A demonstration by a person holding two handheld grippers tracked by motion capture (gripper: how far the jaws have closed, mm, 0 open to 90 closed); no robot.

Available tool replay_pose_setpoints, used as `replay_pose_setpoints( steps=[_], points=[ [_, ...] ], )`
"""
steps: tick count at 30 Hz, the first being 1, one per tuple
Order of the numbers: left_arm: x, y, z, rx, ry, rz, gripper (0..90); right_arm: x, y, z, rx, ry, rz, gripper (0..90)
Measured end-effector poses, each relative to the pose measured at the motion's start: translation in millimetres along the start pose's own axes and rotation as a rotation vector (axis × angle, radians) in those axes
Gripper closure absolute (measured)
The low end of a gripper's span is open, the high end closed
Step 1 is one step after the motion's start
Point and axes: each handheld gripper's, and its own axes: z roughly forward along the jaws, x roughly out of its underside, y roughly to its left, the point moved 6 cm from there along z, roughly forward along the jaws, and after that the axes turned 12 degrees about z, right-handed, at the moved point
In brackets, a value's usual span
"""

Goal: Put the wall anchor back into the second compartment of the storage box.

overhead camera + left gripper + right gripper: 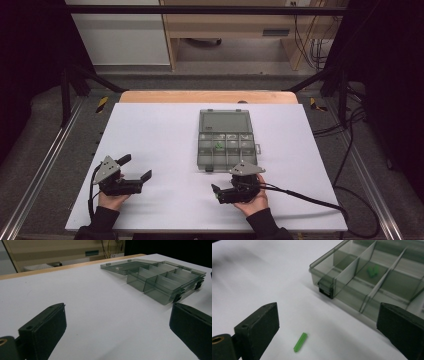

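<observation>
Green plug [300, 342] on the bench [262, 277] between the wide-open, empty jaws of the right gripper [329, 332], touching neither.

A white rectangular tabletop sheet [160, 145] covers a light wooden table [207, 96]; behind the table, a pale wooden cabinet [230, 30], with black cables [312, 47] to the cabinet's right.

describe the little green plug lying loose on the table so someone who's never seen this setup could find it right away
Start at the white table and find the smoky grey divided box with its lid open. Just outside the box's near corner, the green plug lies on the bare tabletop between the jaws of the open right tongs. Unlike the other green pieces, which sit inside a compartment, this ribbed stick lies alone outside the box.
</observation>
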Motion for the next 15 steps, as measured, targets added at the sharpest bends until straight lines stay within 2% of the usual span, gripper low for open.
replay_pose_setpoints(
  steps=[5, 11, 15],
  points=[
    [0.2, 0.0, -0.1, 0.001, 0.0, 0.0, 0.5, 9.2, 1.5, 8.6, -0.006, 0.045, -0.009, 10.2],
    [0.5, -0.2, -0.2, 0.001, 0.003, 0.002, 0.6, 17.9, 5.8, 15.0, -0.05, 0.09, -0.036, 27.7],
    [0.6, -0.3, -0.1, 0.002, 0.003, 0.003, 0.6, 21.7, 6.2, 16.7, -0.05, 0.115, -0.049, 38.7]
  ],
)
